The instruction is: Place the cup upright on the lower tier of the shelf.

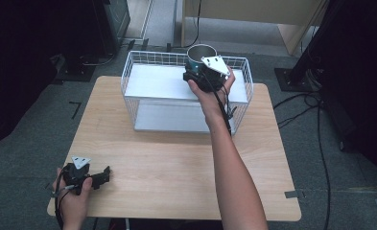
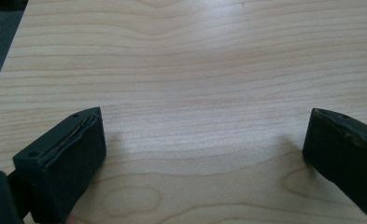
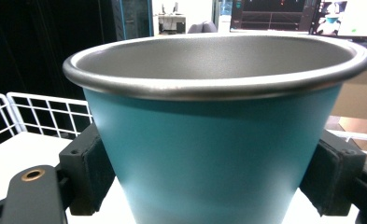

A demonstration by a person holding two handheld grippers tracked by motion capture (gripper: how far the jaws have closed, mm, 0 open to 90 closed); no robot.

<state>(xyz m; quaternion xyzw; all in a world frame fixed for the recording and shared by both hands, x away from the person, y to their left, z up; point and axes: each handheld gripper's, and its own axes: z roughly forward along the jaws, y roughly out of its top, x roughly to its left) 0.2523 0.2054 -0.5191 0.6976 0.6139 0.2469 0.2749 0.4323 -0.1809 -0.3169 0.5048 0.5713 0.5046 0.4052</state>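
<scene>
A teal cup (image 1: 199,52) with a steel rim and grey inside sits upright between the jaws of my right gripper (image 1: 200,72), over the top shelf of a white wire rack (image 1: 143,79). In the right gripper view the cup (image 3: 214,140) is close up, with a black pad (image 3: 90,168) pressed on each side of its wall. My left gripper (image 1: 102,176) rests near the table's front left corner. Its jaws stand wide apart over bare wood, and one fingertip (image 2: 74,154) shows at the left with nothing between the two.
The wire rack stands at the far middle of the wooden table (image 1: 176,167), with a lower white shelf (image 1: 169,117) below the top one. Dark stands and cables (image 1: 315,103) lie on the floor to the right.
</scene>
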